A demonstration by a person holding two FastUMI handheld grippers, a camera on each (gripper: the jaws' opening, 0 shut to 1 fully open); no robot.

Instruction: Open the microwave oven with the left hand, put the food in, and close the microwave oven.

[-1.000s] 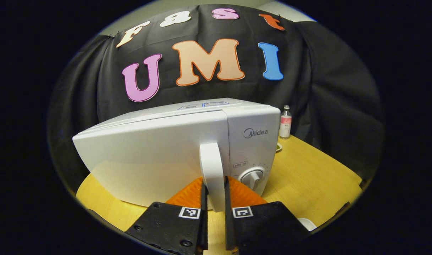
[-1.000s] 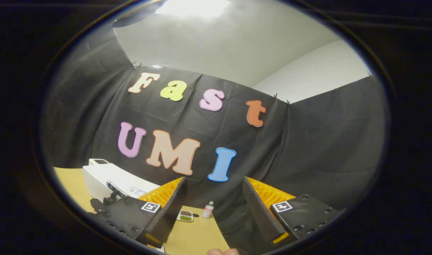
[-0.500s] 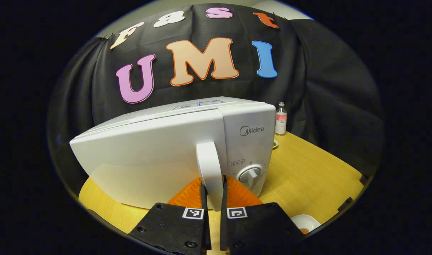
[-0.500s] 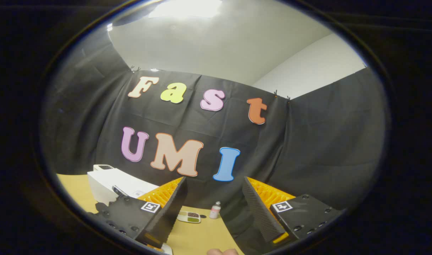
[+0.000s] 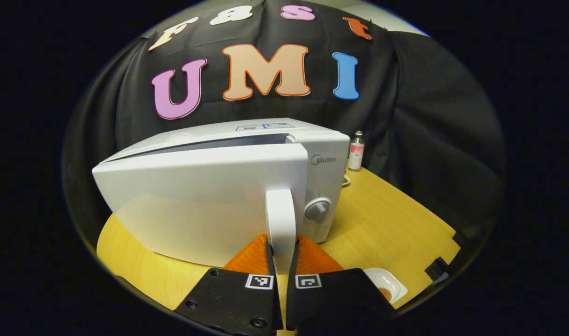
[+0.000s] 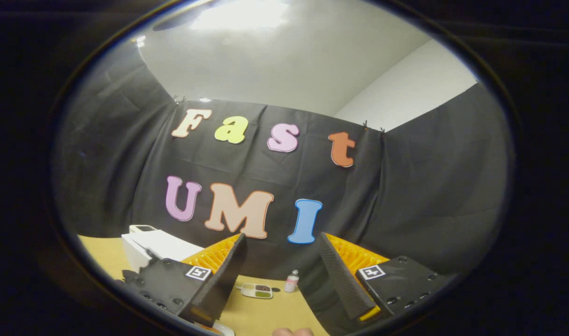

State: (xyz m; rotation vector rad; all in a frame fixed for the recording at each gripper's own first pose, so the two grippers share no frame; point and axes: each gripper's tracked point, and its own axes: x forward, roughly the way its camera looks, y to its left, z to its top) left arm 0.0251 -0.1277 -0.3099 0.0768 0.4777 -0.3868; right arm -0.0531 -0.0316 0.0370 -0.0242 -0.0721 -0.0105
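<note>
While our left tool (image 5: 280, 261) pinched the white curved door handle (image 5: 280, 224), the white microwave oven (image 5: 209, 186) stood slightly open; our right tool (image 6: 279, 275) was spread, food not yet inside.

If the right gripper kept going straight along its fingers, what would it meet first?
Probably the booth's black cloth wall. The right gripper is open and tilted upward; the small bottle and divided tray on the table seem to sit below that line, though depth is unclear.

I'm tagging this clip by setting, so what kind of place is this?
Probably a staged recording booth, not a home kitchen: a white microwave oven sits on a light wooden table, with black cloth draped behind instead of kitchen walls.
</note>
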